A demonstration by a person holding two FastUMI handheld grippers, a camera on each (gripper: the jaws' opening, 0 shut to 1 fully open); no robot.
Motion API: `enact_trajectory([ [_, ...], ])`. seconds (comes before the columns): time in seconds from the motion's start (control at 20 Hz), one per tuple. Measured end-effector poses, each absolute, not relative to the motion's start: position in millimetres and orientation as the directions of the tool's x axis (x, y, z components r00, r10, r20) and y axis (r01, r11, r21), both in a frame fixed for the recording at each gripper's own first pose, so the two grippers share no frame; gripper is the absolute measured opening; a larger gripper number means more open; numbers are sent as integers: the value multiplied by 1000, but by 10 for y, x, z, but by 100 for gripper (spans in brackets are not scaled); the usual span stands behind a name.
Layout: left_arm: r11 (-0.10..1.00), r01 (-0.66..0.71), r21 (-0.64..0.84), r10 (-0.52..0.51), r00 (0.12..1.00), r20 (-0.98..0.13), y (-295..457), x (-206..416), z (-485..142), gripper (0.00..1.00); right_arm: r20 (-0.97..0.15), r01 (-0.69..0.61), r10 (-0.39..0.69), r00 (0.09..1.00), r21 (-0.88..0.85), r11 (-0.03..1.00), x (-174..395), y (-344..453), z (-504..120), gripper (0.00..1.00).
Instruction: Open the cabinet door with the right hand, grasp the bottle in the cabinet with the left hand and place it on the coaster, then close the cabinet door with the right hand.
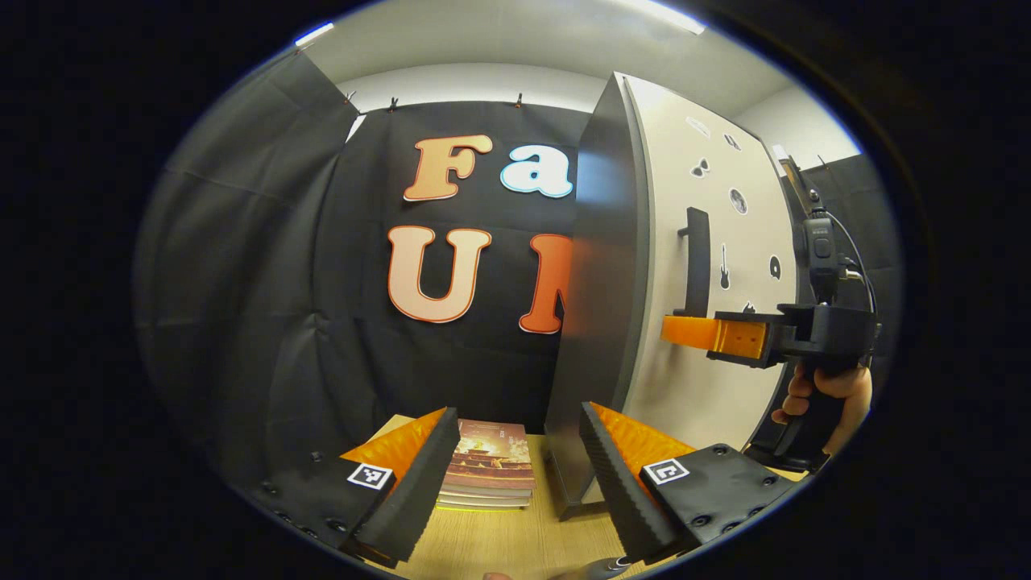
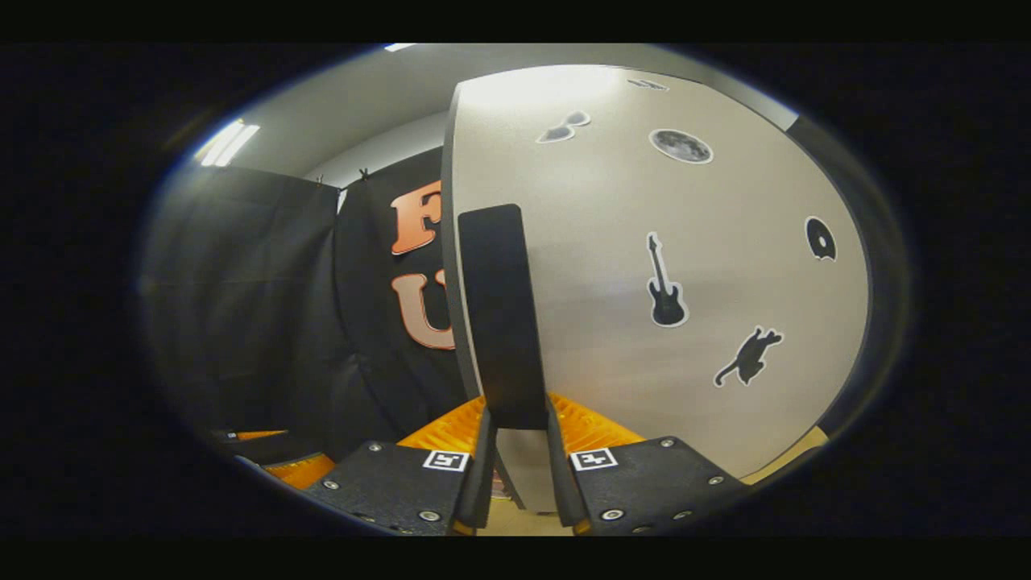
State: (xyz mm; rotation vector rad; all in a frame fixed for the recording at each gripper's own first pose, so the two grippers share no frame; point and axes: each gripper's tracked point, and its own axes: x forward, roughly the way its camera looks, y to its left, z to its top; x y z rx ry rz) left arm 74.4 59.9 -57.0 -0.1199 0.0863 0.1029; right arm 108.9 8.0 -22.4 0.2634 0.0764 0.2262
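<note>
A tall cabinet stands on the table with a dark side panel [image 1: 600,306] and a pale door [image 1: 725,379] [image 2: 628,362] carrying small black stickers. A black vertical handle [image 1: 697,258] [image 2: 499,306] sits near the door's left edge. My right gripper [image 2: 519,423] is shut on the lower end of that handle, one finger on each side. In the left gripper view, the right gripper [image 1: 693,332] reaches in from the right, held by a hand [image 1: 830,391]. My left gripper [image 1: 517,409] is open and holds nothing, low in front of the cabinet's corner. Whatever is inside the cabinet is hidden.
A stack of books [image 1: 491,463] lies on the wooden table [image 1: 515,540], left of the cabinet and just beyond my left fingers. A small shiny round thing [image 1: 616,564] peeks in at the bottom edge. Black cloth walls close off the back and left.
</note>
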Motion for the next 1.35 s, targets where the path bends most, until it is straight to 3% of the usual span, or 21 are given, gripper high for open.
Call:
enact_trajectory([
  [0.35, 981, -170, -93, 162, 983, -88, 551, 620, -481, 99, -30, -254, 271, 962, 265, 930, 1085, 106, -200, 31],
  [0.45, 977, -196, -87, 188, 978, -91, 546, 567, -458, 97, -28, -272, 287, 957, 250, 929, 1074, 93, -208, 36],
  [0.55, 973, -217, -79, 209, 973, -95, 525, 534, -442, 98, -6, -307, 318, 948, 247, 919, 976, 98, -161, 43],
  [0.7, 976, -202, -81, 195, 977, -82, 440, 521, -380, 99, 26, -295, 298, 954, 241, 925, 764, -29, -78, 71],
  [0.8, 980, -178, -85, 171, 982, -76, 381, 498, -336, 98, 40, -264, 261, 964, 215, 940, 559, -141, 0, 78],
  [1.0, 986, -129, -103, 123, 991, -60, 334, 402, -257, 97, 60, -186, 178, 982, 158, 970, 107, -348, 130, 88],
  [1.35, 995, -58, -86, 52, 996, -66, 316, 157, -215, 97, 42, -73, 68, 997, 148, 986, -768, -421, 69, 93],
])
